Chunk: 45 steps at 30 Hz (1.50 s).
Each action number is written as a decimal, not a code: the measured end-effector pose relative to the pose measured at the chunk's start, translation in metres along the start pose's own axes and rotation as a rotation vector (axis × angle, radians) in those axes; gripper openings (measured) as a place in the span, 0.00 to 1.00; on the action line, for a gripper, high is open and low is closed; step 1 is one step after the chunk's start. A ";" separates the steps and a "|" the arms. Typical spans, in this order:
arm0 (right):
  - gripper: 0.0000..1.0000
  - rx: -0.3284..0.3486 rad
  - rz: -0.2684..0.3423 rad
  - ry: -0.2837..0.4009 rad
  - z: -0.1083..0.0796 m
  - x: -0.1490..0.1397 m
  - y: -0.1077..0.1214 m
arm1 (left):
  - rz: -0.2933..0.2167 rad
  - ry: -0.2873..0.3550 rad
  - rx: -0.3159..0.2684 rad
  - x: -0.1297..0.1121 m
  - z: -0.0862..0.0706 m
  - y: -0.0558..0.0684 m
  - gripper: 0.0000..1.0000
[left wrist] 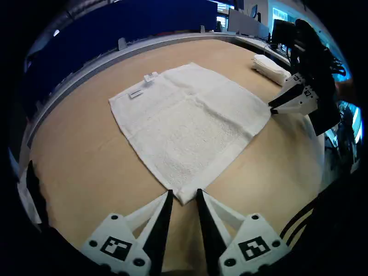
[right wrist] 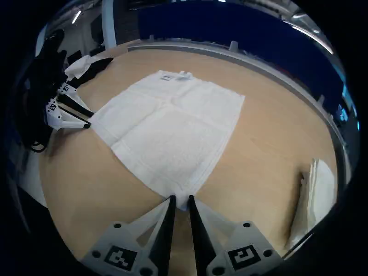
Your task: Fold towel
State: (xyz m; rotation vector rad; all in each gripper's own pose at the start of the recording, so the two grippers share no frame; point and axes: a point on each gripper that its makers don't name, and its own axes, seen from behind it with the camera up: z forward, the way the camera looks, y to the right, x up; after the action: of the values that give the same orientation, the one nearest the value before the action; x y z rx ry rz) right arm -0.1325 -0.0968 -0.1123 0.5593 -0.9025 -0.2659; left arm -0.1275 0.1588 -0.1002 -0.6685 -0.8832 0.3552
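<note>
the towel (left wrist: 188,119) lies flat and spread out on the wooden surface (left wrist: 83,152). your left tool (left wrist: 184,202) sits at its near corner with the fingers partly open, the corner tip lying between them and not pinched. your right tool (right wrist: 181,202) is at another corner of the towel, its fingers a narrow gap apart with that corner tip between them, gripping nothing. a stack of folded white cloth (right wrist: 322,184) rests near the surface's edge.
</note>
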 end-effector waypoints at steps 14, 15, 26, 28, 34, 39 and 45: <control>0.16 -0.001 0.004 0.006 -0.004 0.001 0.000 | -0.002 0.000 0.036 0.001 0.000 -0.005 0.11; 0.15 -0.001 0.005 0.007 -0.004 0.001 0.000 | -0.002 0.000 0.037 0.001 0.000 -0.005 0.10; 0.15 0.007 0.012 0.027 -0.011 0.009 -0.001 | -0.019 0.000 0.034 0.006 -0.007 -0.006 0.09; 0.15 0.008 0.012 0.034 -0.015 0.012 -0.001 | -0.025 0.006 0.035 0.009 -0.011 -0.006 0.09; 0.15 0.009 0.011 0.060 -0.030 0.026 -0.002 | -0.050 0.024 0.044 0.018 -0.023 -0.007 0.09; 0.15 0.012 0.002 0.070 -0.047 0.036 -0.003 | -0.074 0.042 0.045 0.028 -0.040 -0.005 0.09; 0.15 0.021 -0.001 0.092 -0.068 0.048 -0.006 | -0.081 0.042 0.042 0.036 -0.060 -0.001 0.09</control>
State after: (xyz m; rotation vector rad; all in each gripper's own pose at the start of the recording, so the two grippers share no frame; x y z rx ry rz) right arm -0.0491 -0.0995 -0.1167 0.5872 -0.8169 -0.2303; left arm -0.0583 0.1543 -0.1056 -0.5977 -0.8584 0.2859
